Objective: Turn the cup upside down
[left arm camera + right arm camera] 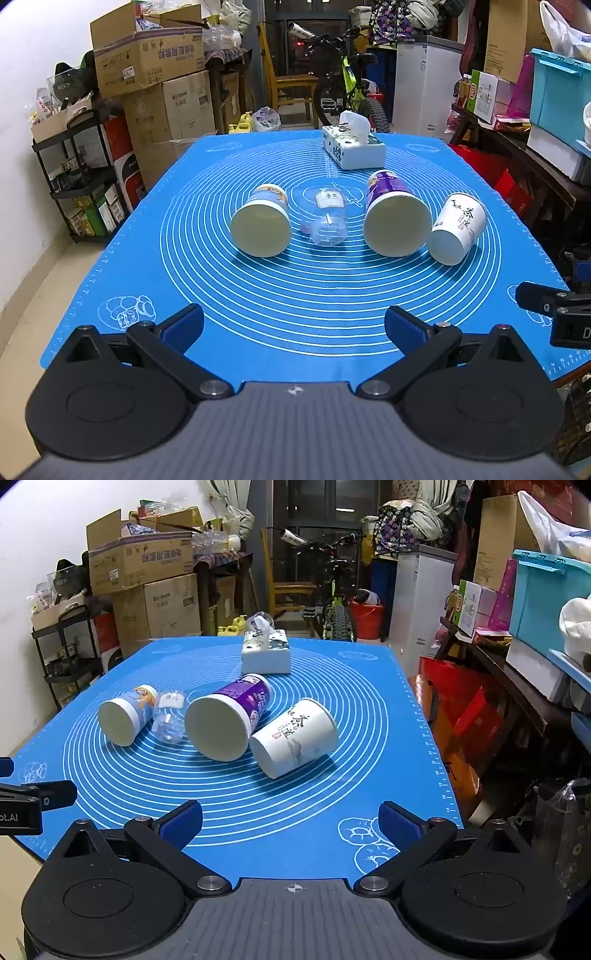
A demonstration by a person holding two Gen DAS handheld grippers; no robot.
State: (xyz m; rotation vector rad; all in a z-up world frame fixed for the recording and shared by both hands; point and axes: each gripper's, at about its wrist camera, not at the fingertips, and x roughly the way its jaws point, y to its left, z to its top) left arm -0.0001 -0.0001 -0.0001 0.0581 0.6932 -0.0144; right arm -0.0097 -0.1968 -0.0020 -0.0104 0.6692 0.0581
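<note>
Both claws, left claw (293, 326) and right claw (290, 821), wide open and empty, short of four cups (397, 221) on their sides.

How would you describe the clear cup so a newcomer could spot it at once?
Start at the blue mat and find the row of four cups lying on their sides in front of the tissue box. The clear cup is second from the left, the only see-through one, with a small white label.
</note>
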